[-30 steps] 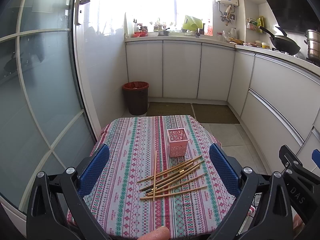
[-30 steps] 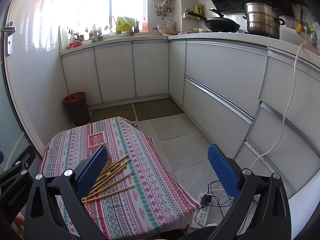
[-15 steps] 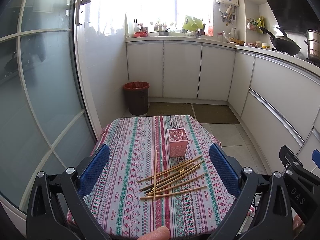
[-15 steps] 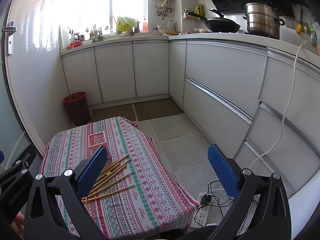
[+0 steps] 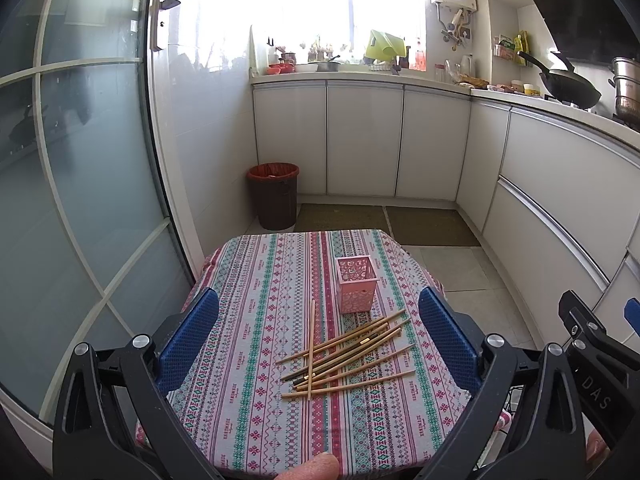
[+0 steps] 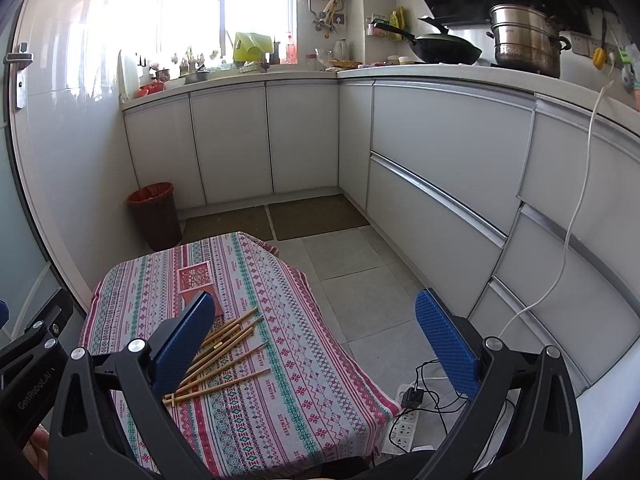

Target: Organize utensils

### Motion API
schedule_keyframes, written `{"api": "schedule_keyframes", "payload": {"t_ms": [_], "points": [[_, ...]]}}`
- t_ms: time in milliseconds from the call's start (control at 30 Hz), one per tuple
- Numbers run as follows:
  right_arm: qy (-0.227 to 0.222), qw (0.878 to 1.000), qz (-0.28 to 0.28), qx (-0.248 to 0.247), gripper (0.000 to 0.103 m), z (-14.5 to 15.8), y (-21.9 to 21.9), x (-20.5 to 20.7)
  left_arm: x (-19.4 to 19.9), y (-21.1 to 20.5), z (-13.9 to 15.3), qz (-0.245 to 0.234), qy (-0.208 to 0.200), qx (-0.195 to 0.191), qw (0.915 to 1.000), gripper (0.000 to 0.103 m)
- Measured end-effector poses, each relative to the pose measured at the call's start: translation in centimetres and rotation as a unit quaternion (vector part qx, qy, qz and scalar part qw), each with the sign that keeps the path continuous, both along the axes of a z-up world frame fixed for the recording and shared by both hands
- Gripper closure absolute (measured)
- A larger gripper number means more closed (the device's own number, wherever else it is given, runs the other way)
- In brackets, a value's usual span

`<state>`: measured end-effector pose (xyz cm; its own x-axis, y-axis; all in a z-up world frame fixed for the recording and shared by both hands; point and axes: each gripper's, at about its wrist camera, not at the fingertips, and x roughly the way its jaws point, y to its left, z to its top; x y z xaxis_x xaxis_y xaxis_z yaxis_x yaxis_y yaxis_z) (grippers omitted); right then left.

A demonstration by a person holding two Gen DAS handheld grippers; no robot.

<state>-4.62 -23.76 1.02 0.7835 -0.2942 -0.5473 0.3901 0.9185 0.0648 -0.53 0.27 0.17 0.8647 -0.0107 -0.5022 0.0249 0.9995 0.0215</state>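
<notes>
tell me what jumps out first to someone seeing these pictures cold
A loose pile of wooden chopsticks lies on the striped tablecloth, one crossing the rest, just in front of an upright pink holder that looks empty. Both the left gripper and the right gripper hang wide open above the table, holding nothing. Behind, a bright window floods the white kitchen, with a red-lined bin on the floor.

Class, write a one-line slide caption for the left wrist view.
Open left gripper above loose wooden chopsticks beside an upright pink perforated holder.
</notes>
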Motion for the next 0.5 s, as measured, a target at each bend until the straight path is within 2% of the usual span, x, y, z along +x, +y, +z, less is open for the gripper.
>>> {"api": "schedule_keyframes", "payload": {"t_ms": [500], "points": [[0.001,1.0,0.001,0.0,0.005,-0.05,-0.01,0.03,0.4,0.38,-0.09,0.003,0.004,-0.002,1.0,0.007]]}}
